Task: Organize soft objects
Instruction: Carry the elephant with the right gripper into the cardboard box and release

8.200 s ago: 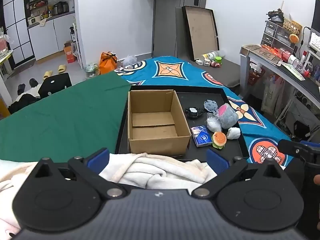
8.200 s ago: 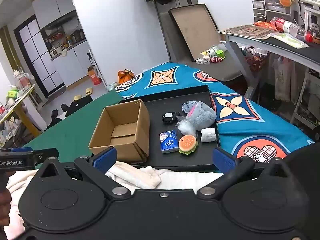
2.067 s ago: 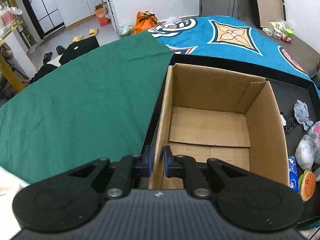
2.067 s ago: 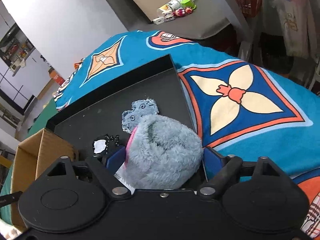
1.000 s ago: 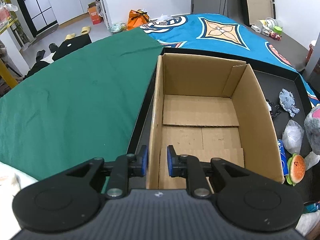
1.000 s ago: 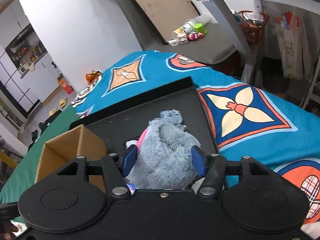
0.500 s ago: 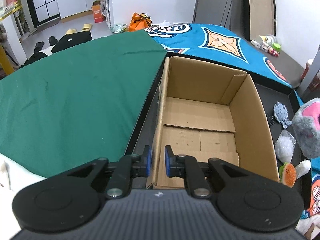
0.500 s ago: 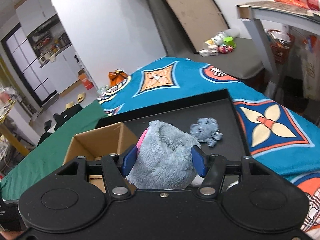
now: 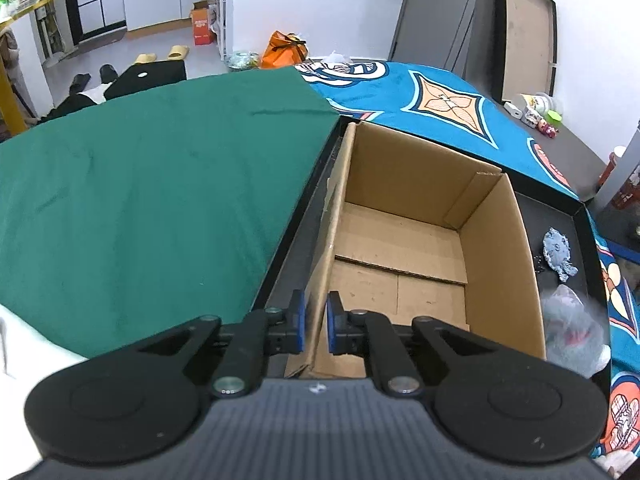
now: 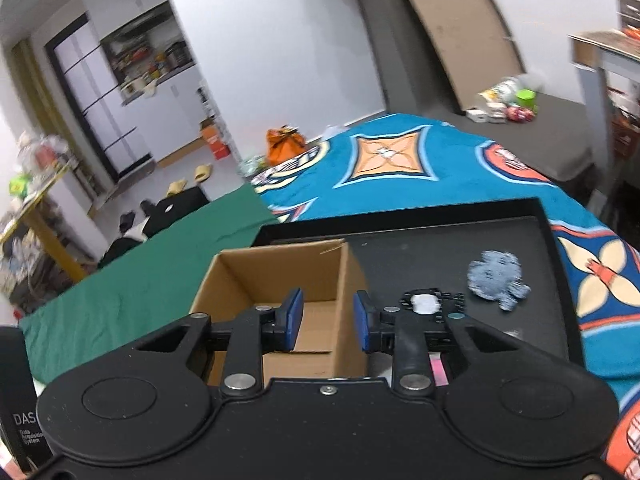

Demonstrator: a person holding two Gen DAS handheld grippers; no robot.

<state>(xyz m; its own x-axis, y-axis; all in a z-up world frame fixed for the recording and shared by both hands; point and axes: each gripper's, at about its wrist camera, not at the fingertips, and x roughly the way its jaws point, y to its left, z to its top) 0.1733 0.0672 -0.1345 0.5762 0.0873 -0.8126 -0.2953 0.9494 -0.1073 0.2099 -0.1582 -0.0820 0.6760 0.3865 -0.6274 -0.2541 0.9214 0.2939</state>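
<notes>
Soft objects, here a limp, light blue plush piece [image 10: 498, 279] lying mid-right on the black tray [image 10: 400, 222], are best pinched mid-body, while the left hand-held gripper [image 9: 314, 326] is clamping the cardboard box [image 9: 496, 248] wall and the right hand-held gripper [image 10: 326, 322] is hovering partly open, empty.

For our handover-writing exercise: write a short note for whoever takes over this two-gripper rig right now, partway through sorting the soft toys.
Left gripper: shut on the box's left wall, near the front corner.
Right gripper: open, nothing between its fingers, over the box's near right part.
Box: on the tray, nothing in it.
Blurred grey-pink shape right of the box, probably the plush.
Blue toy and black-white item lie on the tray.
Done: nothing boxed. Left: box the soft things.
</notes>
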